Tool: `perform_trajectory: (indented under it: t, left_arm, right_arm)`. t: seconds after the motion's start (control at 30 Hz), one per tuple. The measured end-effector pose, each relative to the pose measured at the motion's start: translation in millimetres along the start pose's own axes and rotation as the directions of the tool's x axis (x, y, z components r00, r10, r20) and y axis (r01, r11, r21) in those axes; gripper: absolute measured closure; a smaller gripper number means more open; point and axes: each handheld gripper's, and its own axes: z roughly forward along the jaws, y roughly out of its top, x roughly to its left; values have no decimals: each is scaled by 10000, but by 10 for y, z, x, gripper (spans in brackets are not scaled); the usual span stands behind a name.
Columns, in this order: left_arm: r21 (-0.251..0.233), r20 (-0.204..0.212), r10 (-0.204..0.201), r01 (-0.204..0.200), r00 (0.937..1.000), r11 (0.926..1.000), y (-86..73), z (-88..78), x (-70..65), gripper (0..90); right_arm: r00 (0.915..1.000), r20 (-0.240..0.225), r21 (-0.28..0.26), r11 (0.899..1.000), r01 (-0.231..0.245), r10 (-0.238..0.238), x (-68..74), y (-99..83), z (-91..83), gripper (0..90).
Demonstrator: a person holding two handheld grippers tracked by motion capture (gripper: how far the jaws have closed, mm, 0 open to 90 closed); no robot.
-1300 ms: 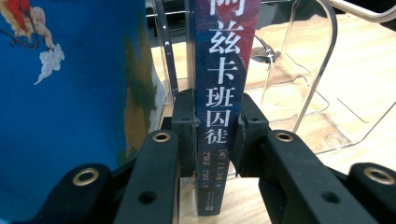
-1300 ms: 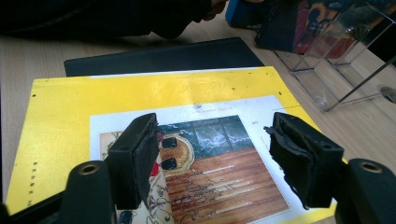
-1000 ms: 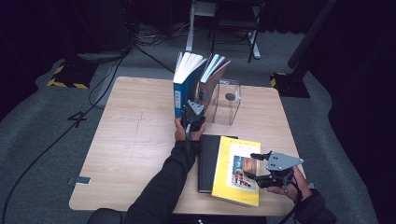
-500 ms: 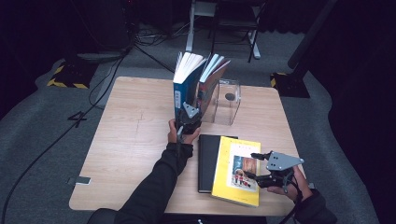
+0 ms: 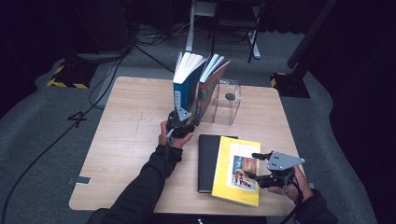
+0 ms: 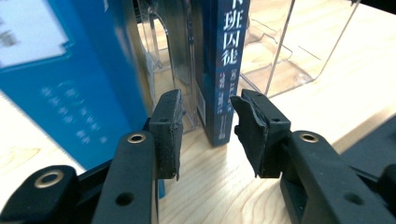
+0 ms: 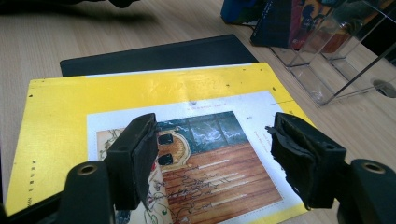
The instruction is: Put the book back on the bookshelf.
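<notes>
Your left gripper (image 6: 205, 135) sits just in front of the clear stand (image 5: 227, 100), its jaws having just been opening and now released around the dark-blue book's (image 6: 223, 70) spine, which stands upright in that stand. Your right gripper (image 7: 212, 158) hovers unclenched over the yellow book (image 5: 236, 170), near the stand's front

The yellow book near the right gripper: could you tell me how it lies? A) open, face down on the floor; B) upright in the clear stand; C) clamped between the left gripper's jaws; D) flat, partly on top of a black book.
D: the yellow book lies flat, overlapping the black book on the table.
</notes>
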Motion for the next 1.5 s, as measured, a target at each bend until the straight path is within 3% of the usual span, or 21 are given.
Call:
perform_trajectory:
  t: [0.17,0.4,0.5,0.77,0.87,0.97,1.1,1.23,1.33,1.5]
  left_arm:
    - [250,364,415,-424,9985,9988,-50,-73,31,563]
    - [561,845,1081,-1130,9905,9920,-153,-191,26,523]
    - [613,1156,1518,-1596,9816,9853,-209,-253,23,517]
    - [982,1569,2010,-2178,9669,9710,-366,-439,46,467]
    - [1050,1926,2075,-2304,9591,9674,-409,-507,42,436]
    - [1073,2237,2328,-2613,9465,9593,-457,-584,9,413]
    - [1075,2726,2904,-3290,9172,9382,-541,-700,-63,366]
    - [1124,3084,2857,-3330,9074,9362,-630,-838,-92,336]
    - [1165,3219,2752,-3264,9059,9380,-664,-891,-96,306]
    - [1427,3845,2664,-3421,8838,9288,-802,-1007,-147,274]
  right_arm:
    - [10000,-10,84,9999,-63,63,1,-16,0,317]
    - [9995,94,178,9994,-288,286,-16,-59,-38,303]
    - [9991,203,257,9989,-379,374,-25,-90,-54,302]
    - [9953,462,415,9953,-870,850,-53,-186,-99,291]
    - [9929,395,411,9926,-1140,1124,-60,-227,-109,288]
    - [9904,259,443,9896,-1369,1359,-52,-259,-119,281]
    - [9880,254,500,9869,-1534,1523,-46,-296,-131,279]
    - [9853,188,631,9833,-1707,1698,-25,-336,-140,275]
    - [9820,156,694,9795,-1891,1885,-9,-368,-145,271]
    - [9730,-1,626,9711,-2305,2310,0,-395,-170,261]
